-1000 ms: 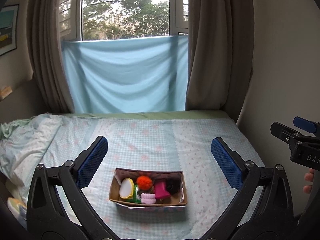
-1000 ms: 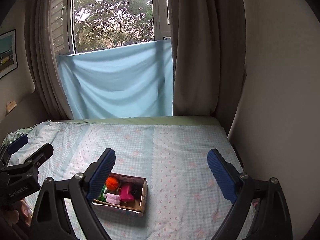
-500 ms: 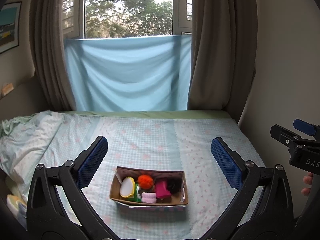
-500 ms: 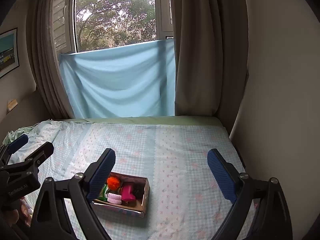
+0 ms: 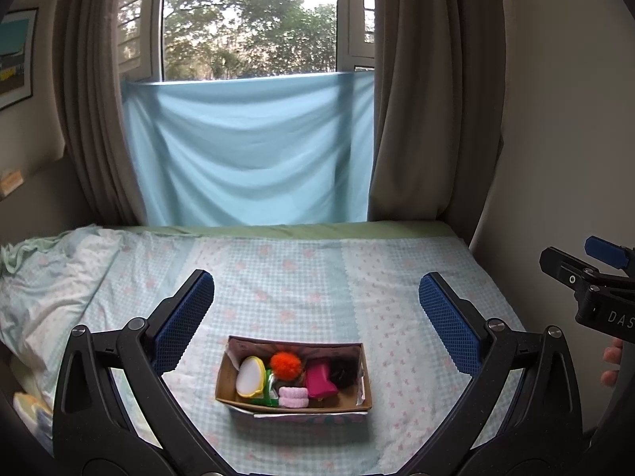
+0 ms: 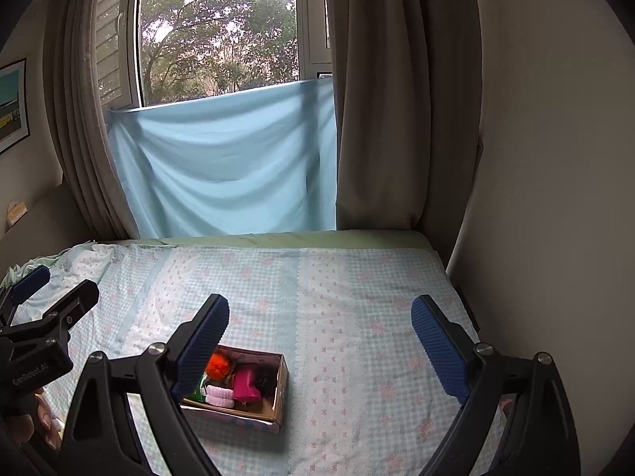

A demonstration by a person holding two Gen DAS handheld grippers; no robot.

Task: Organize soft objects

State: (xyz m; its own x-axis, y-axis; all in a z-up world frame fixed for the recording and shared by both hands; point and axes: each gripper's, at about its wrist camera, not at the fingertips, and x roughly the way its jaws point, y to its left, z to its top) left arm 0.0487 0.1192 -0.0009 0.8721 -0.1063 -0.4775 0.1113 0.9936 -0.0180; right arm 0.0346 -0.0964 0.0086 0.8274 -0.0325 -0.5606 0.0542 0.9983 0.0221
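The cardboard box (image 5: pixel 293 375) of soft toys, orange pompom (image 5: pixel 285 364) among them, sits on the checked bedsheet (image 5: pixel 317 277) below the curtained window; left gripper (image 5: pixel 315 317) and right gripper (image 6: pixel 319 341) hover above it, jaws wide and empty; little has changed, both views having tilted slightly.

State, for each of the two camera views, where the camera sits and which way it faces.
Left wrist: on the left gripper, facing along open fingers at the cardboard box on the bed; right gripper at right edge.
Right wrist: on the right gripper, aimed right of the box; left gripper at left edge.
Shared: box, bed, blue cloth, window.
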